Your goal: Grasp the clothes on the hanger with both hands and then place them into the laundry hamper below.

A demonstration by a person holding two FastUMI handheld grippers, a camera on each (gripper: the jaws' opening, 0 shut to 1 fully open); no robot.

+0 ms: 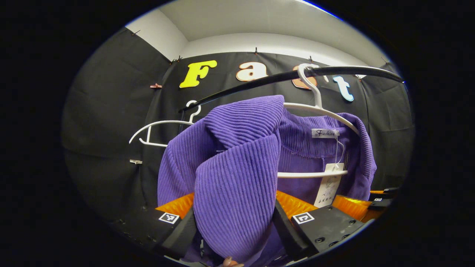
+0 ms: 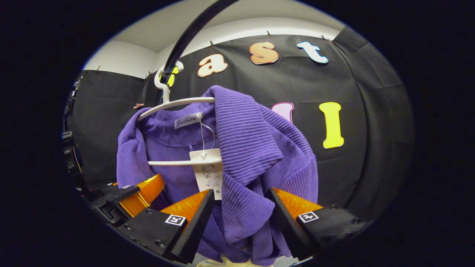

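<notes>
In the left gripper view, I am holding my left gripper around a thick fold of the purple ribbed knit garment, which is hanging on the white plastic hanger above and beyond the fingers. The fold is filling the gap and both fingers look to be pressing on it, so I am reading this as a pinch. The hanger's hook is sitting over the black curved rail. My worry here is that the garment is draped over the hanger's shoulder and lower bar; pulling straight down could be dragging the hanger off the rail with it. The white paper tag, just right of the fingers, could be snagging too. A second, bare white hanger is hanging up and left of the fingers, well apart, so there is open room on that side.

In the right gripper view, my right gripper is straddling the other folded shoulder of the garment. The cloth is lying between the fingers, but I cannot tell whether both are pressing on it; a loose hold could be letting that side slip. The other gripper is sitting left of my fingers, near, so moving inward risks a bump. To the right of the fingers there is free space.
</notes>
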